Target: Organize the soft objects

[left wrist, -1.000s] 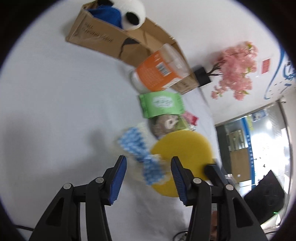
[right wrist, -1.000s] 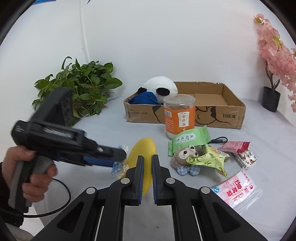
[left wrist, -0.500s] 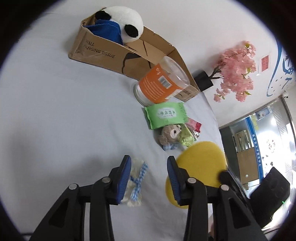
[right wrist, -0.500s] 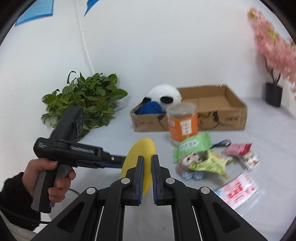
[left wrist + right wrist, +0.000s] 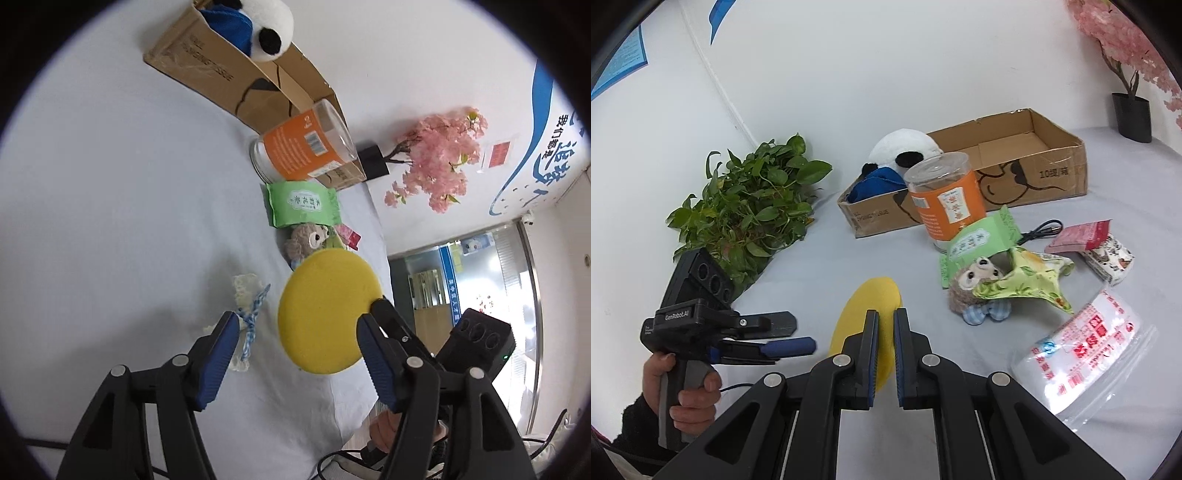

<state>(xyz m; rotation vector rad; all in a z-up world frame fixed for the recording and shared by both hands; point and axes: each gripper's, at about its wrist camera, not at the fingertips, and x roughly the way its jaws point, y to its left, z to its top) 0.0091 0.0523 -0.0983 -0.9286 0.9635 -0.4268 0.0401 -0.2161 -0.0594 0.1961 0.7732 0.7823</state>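
Observation:
My right gripper [image 5: 885, 328] is shut on a round yellow sponge [image 5: 864, 325] and holds it above the table; the sponge also shows in the left wrist view [image 5: 325, 310]. My left gripper [image 5: 295, 332] is open and empty, above a cream lace and blue gingham bow [image 5: 247, 314] lying on the table. A small plush bear [image 5: 975, 284] lies under a green packet. The cardboard box [image 5: 1015, 177] at the back holds a panda plush [image 5: 905, 147] and a blue cloth [image 5: 875, 184].
An orange-labelled clear jar [image 5: 945, 199], green snack packets [image 5: 982, 240], a pink packet [image 5: 1078, 236], a printed packet [image 5: 1108, 258], a plastic bag [image 5: 1086, 347] and a black cable [image 5: 1041, 229] lie right of centre. A leafy plant [image 5: 750, 206] stands left; a pink blossom tree [image 5: 1126, 55] stands back right.
My left gripper has opened wider and pulled back from the bow, which stays on the table. My right gripper has lifted the yellow sponge higher.

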